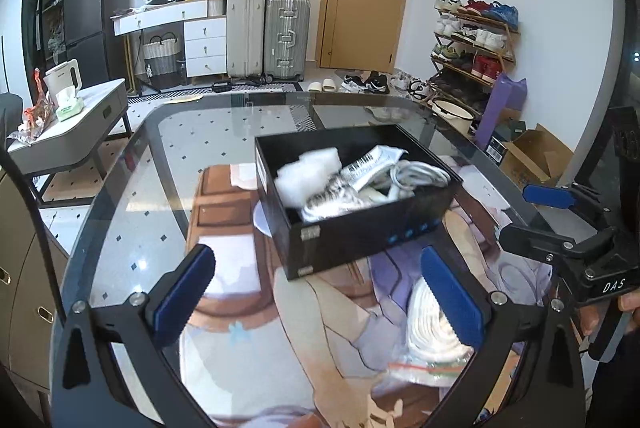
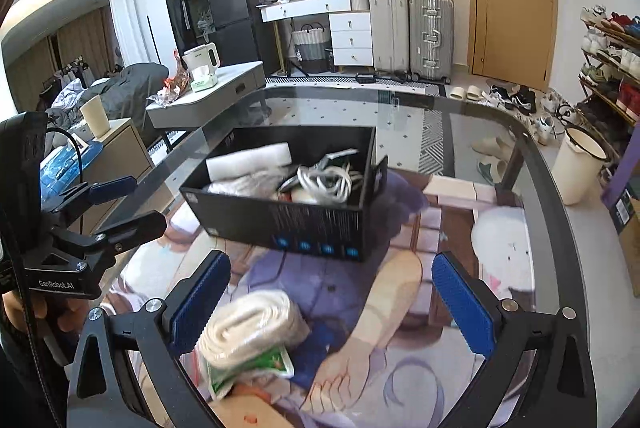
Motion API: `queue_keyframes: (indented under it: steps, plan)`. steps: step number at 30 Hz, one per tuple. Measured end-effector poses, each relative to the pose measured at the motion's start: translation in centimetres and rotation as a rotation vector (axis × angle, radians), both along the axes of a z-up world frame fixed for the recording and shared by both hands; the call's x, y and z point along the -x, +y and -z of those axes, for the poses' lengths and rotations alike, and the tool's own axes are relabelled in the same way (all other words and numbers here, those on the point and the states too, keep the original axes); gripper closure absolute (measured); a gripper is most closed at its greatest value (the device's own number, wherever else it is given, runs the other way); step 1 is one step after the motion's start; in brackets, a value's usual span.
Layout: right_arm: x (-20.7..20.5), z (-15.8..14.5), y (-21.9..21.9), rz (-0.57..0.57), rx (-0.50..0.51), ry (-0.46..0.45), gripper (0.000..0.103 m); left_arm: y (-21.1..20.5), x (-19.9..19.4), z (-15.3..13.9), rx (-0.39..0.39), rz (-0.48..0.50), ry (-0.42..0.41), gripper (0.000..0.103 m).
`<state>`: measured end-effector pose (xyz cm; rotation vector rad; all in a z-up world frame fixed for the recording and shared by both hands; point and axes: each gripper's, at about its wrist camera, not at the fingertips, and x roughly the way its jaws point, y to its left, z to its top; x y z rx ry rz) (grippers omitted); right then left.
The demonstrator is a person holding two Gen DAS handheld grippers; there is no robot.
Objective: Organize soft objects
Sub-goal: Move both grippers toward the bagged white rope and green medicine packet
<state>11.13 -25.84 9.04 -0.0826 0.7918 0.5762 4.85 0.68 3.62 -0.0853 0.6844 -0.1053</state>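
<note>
Cream rolled cloth in a clear bag (image 2: 248, 328) with green print, lying on the glass table (image 2: 532, 164) just in front of the black box (image 2: 288, 220) of white cables and packets, left gripper (image 1: 316, 292) and right gripper (image 2: 332, 304) jaws wide apart, holding nothing

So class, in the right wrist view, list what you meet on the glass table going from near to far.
Bagged white roll → black box holding white cables → table's far rim.
</note>
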Motion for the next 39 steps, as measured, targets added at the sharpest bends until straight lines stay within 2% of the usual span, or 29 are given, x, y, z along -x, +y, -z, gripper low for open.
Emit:
queue_keyframes:
  steps: [6, 15, 29, 39]
  plan:
    - [1.2, 0.6, 0.0, -0.023, 0.025, 0.023, 0.001, -1.4, 0.9, 1.1, -0.003, 0.026, 0.035, 0.0]
    - [1.8, 2.6, 0.0, -0.076, 0.122, 0.081, 0.001, -3.3, 1.7, 1.7, -0.015, 0.064, 0.063, 0.0]
    - [1.0, 3.8, -1.9, -0.044, 0.135, 0.13, 0.001, -6.9, 1.2, 3.3, -0.028, 0.199, 0.157, 0.0]
    - [0.8, 4.3, -2.2, -0.032, 0.135, 0.144, 0.001, -7.4, -0.5, 4.3, -0.015, 0.193, 0.226, 0.0]
